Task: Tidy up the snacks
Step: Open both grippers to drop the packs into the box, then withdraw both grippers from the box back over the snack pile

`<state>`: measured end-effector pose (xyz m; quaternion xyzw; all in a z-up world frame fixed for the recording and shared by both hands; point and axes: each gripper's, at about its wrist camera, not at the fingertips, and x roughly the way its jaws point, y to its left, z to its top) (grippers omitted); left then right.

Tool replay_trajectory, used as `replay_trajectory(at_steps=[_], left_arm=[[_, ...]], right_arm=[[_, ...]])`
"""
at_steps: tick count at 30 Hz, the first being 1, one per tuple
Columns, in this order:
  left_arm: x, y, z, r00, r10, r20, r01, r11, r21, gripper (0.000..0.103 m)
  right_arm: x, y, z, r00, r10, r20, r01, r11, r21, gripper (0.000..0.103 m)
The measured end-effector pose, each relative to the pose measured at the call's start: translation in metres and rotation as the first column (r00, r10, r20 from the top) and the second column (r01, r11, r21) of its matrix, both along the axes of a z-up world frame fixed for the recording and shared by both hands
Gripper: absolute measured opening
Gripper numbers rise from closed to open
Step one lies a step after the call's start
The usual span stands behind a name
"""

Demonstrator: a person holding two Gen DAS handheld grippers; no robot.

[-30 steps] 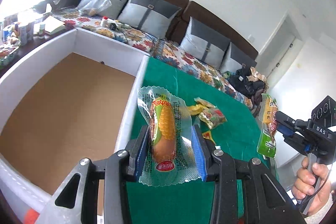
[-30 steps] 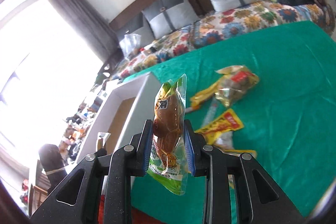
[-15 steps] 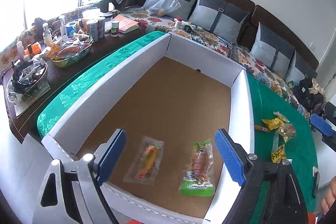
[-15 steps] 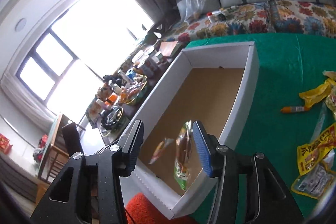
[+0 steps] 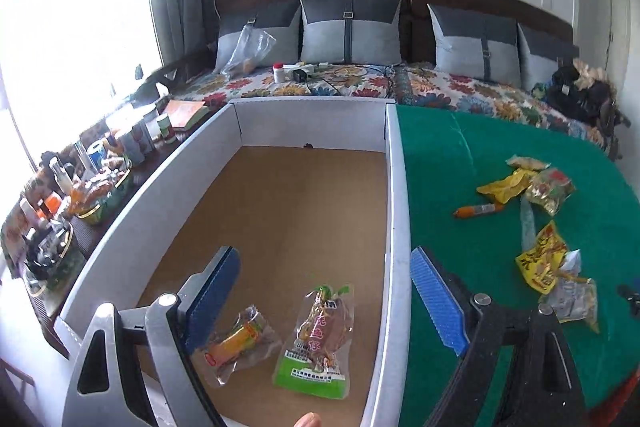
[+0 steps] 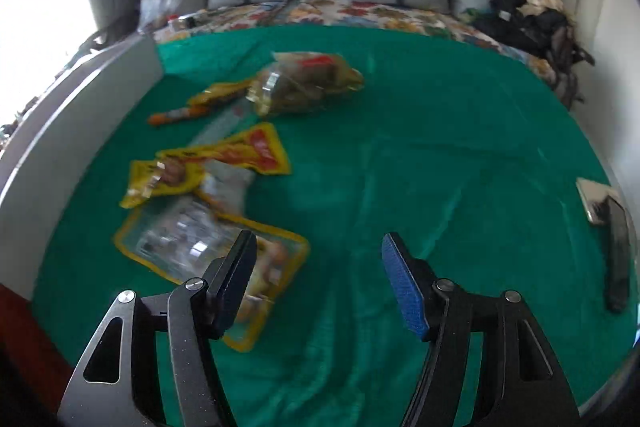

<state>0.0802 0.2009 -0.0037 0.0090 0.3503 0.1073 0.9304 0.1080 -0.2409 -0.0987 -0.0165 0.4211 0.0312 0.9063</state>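
Observation:
A white cardboard box (image 5: 394,211) with a brown floor stands on the green cloth. On its floor lie a clear corn packet (image 5: 236,345) and a green-bottomed snack packet (image 5: 320,339). My left gripper (image 5: 324,293) is open and empty above them, its right finger over the box's right wall. My right gripper (image 6: 316,283) is open and empty above the green cloth (image 6: 400,155). Several loose snacks lie there: a clear yellow-edged packet (image 6: 192,247) by the left finger, a yellow packet (image 6: 224,159), an orange sausage stick (image 6: 176,115) and a clear bag (image 6: 304,83).
The box wall (image 6: 60,131) shows at the left of the right wrist view. A phone (image 6: 616,251) and a silver item (image 6: 596,199) lie at the cloth's right edge. A cluttered side table (image 5: 80,183) stands left of the box. A floral couch (image 5: 360,83) runs behind.
Both grippers let go of their packets, which now lie on the box floor. The right gripper has swung away from the box to over the loose snacks. The left gripper has turned rightward.

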Motion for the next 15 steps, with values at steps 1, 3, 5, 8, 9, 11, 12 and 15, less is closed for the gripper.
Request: replay_trajectory(at_steps=[1,3,5,8,9,11,12,15], left_arm=[[0.008,-0.007,-0.007,1.000,0.004,-0.025,-0.003,1.000,0.029,0.087],[0.020,-0.015,-0.023,0.997,0.010,-0.077,-0.007,0.999,0.034,0.087],[0.026,-0.024,-0.037,0.993,0.001,-0.118,0.000,1.000,0.009,0.087],[0.022,-0.043,-0.042,0.993,-0.001,-0.122,0.014,0.994,0.106,0.087],[0.021,-0.046,-0.043,0.992,-0.005,-0.124,0.018,0.994,0.109,0.087],[0.020,-0.048,-0.043,0.991,-0.002,-0.132,0.016,0.995,0.103,0.087],[0.020,-0.049,-0.043,0.991,0.003,-0.133,0.011,0.995,0.103,0.087],[0.021,-0.049,-0.041,0.991,0.025,-0.129,-0.014,0.996,0.085,0.087]], right_arm=[[-0.006,-0.017,-0.007,1.000,-0.029,0.001,0.029,1.000,-0.005,0.068],[-0.015,-0.038,-0.016,0.998,-0.065,-0.003,0.065,0.998,0.001,0.068],[-0.015,-0.041,-0.013,0.997,-0.078,-0.013,0.078,0.996,0.041,0.068],[-0.008,-0.035,-0.001,0.997,-0.070,0.023,0.069,0.997,0.033,0.069],[-0.005,-0.031,-0.001,0.997,-0.064,0.031,0.064,0.998,0.011,0.073],[0.001,-0.028,-0.007,0.998,-0.057,0.021,0.057,0.998,-0.028,0.073],[0.004,-0.029,-0.012,0.998,-0.057,0.001,0.057,0.998,-0.032,0.073],[0.011,-0.037,-0.027,0.995,-0.076,-0.062,0.077,0.997,0.015,0.073]])
